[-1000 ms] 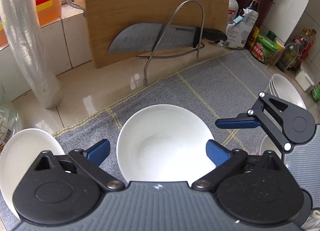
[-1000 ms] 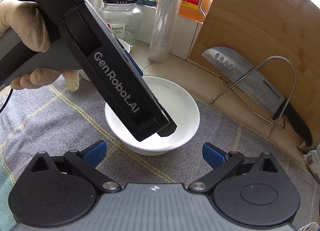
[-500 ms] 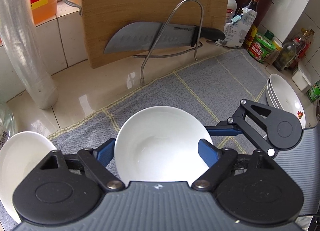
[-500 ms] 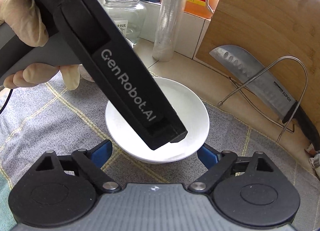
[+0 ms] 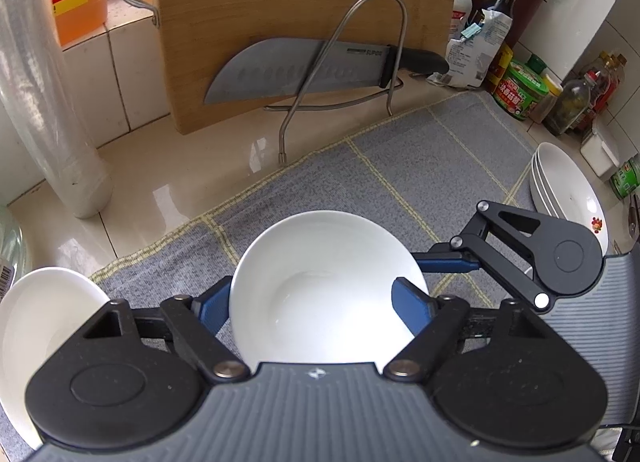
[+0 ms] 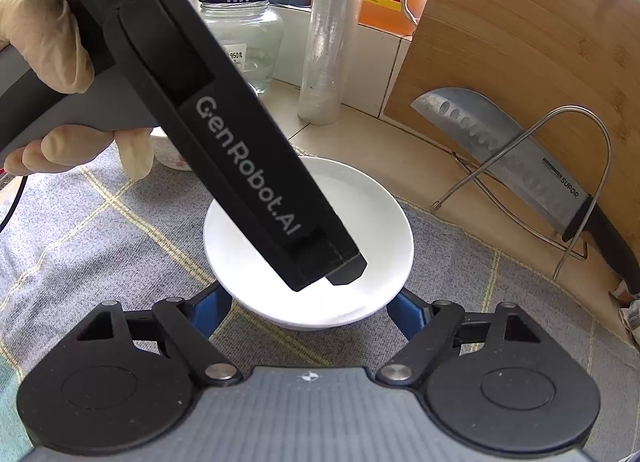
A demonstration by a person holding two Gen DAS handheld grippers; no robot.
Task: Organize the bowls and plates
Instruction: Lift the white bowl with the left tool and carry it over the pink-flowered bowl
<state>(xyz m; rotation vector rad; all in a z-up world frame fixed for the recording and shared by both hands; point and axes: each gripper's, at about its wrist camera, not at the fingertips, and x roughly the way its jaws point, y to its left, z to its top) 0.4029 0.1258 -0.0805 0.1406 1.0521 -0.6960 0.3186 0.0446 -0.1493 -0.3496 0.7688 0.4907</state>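
- While both hand-held grippers straddle the white bowl (image 5: 326,286), left hand-held gripper (image 5: 320,304) and right hand-held gripper (image 6: 310,308) stay wide, gripping nothing.
- Next, probably: one closes on its rim and lifts it toward the stacked plates (image 5: 568,189).

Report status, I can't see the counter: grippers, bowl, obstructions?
Left gripper and right gripper: jaws open, both flanking the white bowl. Bowl upright on grey mat. Nothing blocking.

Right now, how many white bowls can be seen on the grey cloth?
2: one bowl between the left gripper's fingers, another bowl at its left. Others may be hidden.
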